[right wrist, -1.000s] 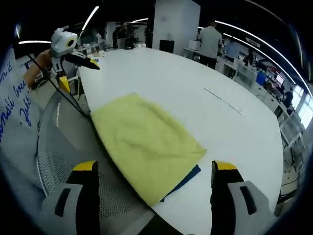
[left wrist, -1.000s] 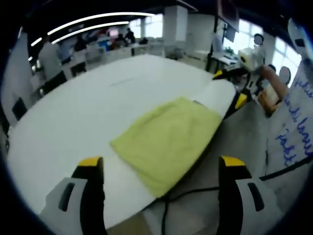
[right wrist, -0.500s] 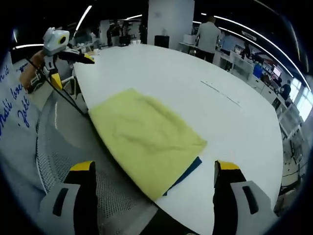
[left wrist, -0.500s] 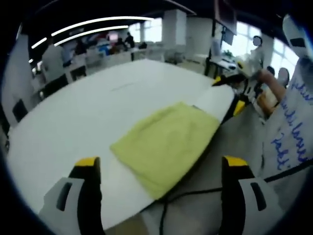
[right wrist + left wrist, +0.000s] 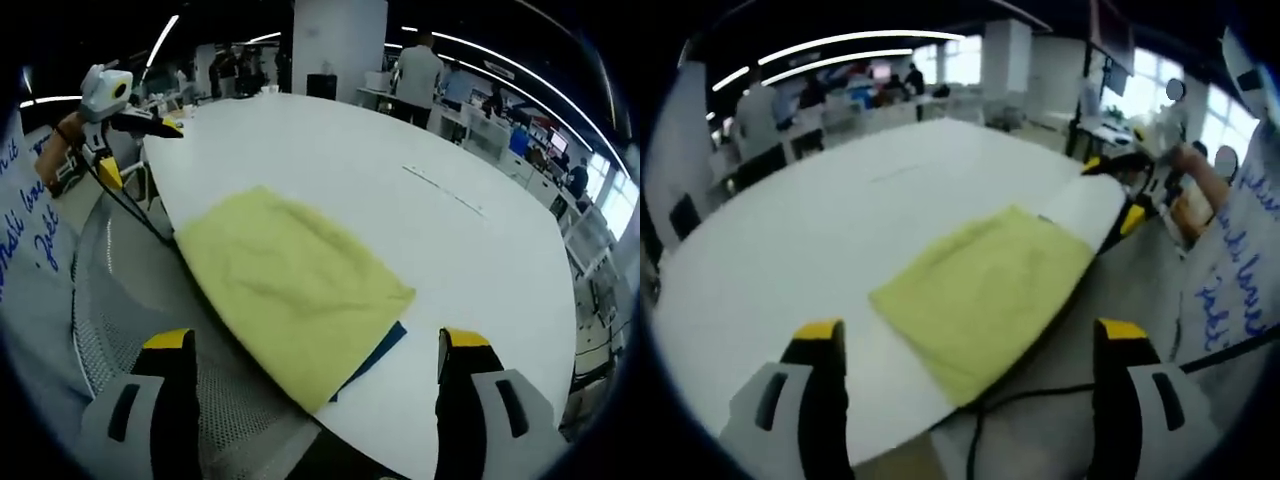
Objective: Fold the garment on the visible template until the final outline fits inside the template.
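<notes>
In the left gripper view, the left gripper (image 5: 965, 350) is held released, its jaws wide apart and nothing between them, well back from the yellow garment (image 5: 980, 290), which lies folded into a rough rectangle at the near edge of the white desk (image 5: 820, 220). The near corner of the garment is seen reaching right to the desk edge, and it is judged that a careless tug there could drag the cloth over the edge and out of the workspace. The right gripper (image 5: 1118, 190) is seen beyond the far end of the garment, held up off the desk. In the right gripper view, the right gripper (image 5: 310, 355) is likewise held released and empty, apart from the garment (image 5: 290, 280). Here a dark blue template (image 5: 375, 350) is seen peeking out from under one corner of the cloth, the rest of it being covered. Whether the garment's outline sits fully inside the template cannot be told, since most of the template's border is hidden; an overhang could be left uncorrected if the fold is taken as finished. The cloth is seen softly rumpled, with shallow creases across its top, and the left gripper (image 5: 125, 100) is seen raised past its far end.
</notes>
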Demonstrator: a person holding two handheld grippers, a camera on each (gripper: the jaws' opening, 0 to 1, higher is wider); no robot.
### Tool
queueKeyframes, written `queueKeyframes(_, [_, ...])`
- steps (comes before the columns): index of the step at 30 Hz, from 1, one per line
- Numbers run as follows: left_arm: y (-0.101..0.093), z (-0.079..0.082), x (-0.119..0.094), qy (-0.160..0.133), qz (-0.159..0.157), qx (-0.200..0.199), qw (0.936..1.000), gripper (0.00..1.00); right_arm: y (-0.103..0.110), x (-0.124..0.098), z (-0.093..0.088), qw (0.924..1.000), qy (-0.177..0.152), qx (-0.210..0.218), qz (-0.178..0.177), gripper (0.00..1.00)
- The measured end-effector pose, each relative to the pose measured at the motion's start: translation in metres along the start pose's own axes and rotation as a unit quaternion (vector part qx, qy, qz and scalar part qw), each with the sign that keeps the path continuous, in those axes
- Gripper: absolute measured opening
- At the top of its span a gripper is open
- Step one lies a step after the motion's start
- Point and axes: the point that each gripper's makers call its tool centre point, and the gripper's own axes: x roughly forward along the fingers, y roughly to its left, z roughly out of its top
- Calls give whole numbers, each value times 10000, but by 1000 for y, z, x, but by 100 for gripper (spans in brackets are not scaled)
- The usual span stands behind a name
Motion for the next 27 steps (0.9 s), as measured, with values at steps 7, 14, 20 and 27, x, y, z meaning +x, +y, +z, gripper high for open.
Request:
queueKeyframes(7, [5, 2, -1, 22, 57, 12, 10000, 100, 1, 2, -2, 10000, 15, 27, 20, 100])
queueKeyframes(14, [5, 13, -5, -157, 23, 13, 9999, 100, -1, 2, -4, 9999, -19, 106, -18, 100])
queueKeyframes(20, [10, 12, -5, -151, 101, -48, 9998, 100, -1, 1, -4, 10000, -25, 78, 2, 100])
queueKeyframes(27, [4, 9, -4, -101, -6, -60, 9999, 100, 1, 3, -6, 9999, -32, 97, 25, 100])
